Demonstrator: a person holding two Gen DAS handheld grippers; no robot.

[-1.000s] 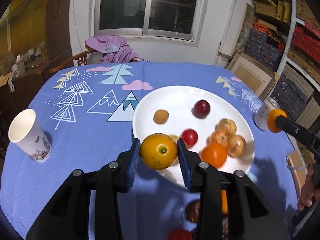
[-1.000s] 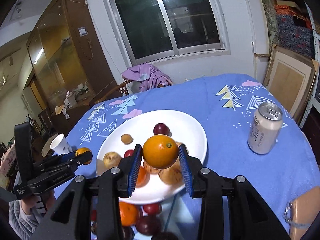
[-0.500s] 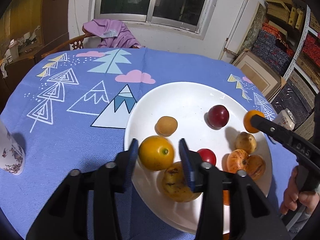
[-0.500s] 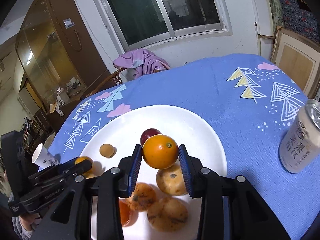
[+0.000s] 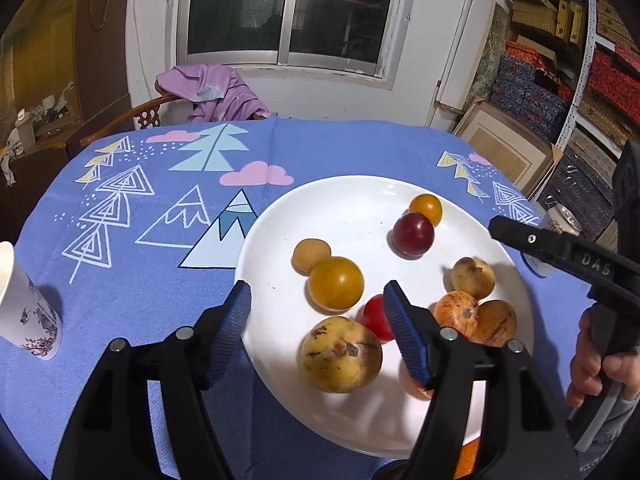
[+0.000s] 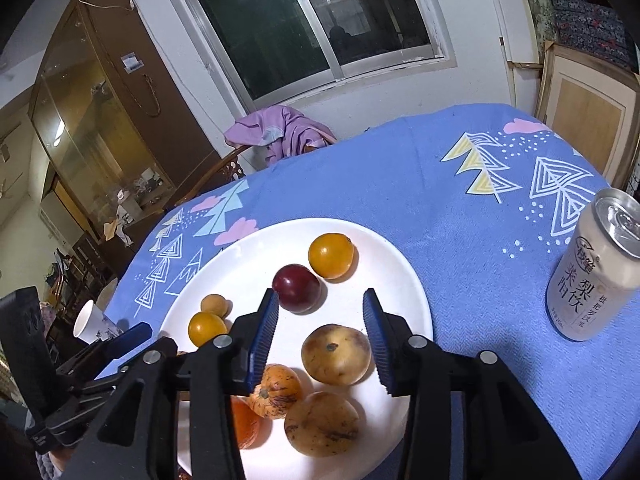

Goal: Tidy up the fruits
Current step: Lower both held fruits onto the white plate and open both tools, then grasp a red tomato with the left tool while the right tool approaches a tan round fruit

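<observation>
A white plate (image 5: 352,208) on the blue tablecloth holds several fruits. My left gripper (image 5: 318,308) is open and empty, just behind a yellow-orange fruit (image 5: 335,283) lying on the plate beside a small apricot (image 5: 311,254). My right gripper (image 6: 320,320) is open and empty above the plate (image 6: 400,276). An orange fruit (image 6: 331,255) lies at the plate's far side next to a dark red plum (image 6: 296,288). Brownish pears (image 6: 335,354) and a striped orange fruit (image 6: 275,396) lie near the right jaws.
A drink can (image 6: 592,276) stands on the cloth right of the plate. A paper cup (image 5: 24,300) stands at the table's left edge. A chair with a purple garment (image 5: 216,92) is behind the table. More fruit lies below the plate's near edge (image 5: 466,460).
Both grippers opened and let go of their fruits. The yellow-orange fruit now lies on the plate by the apricot, and the right one's orange lies by the plum.
</observation>
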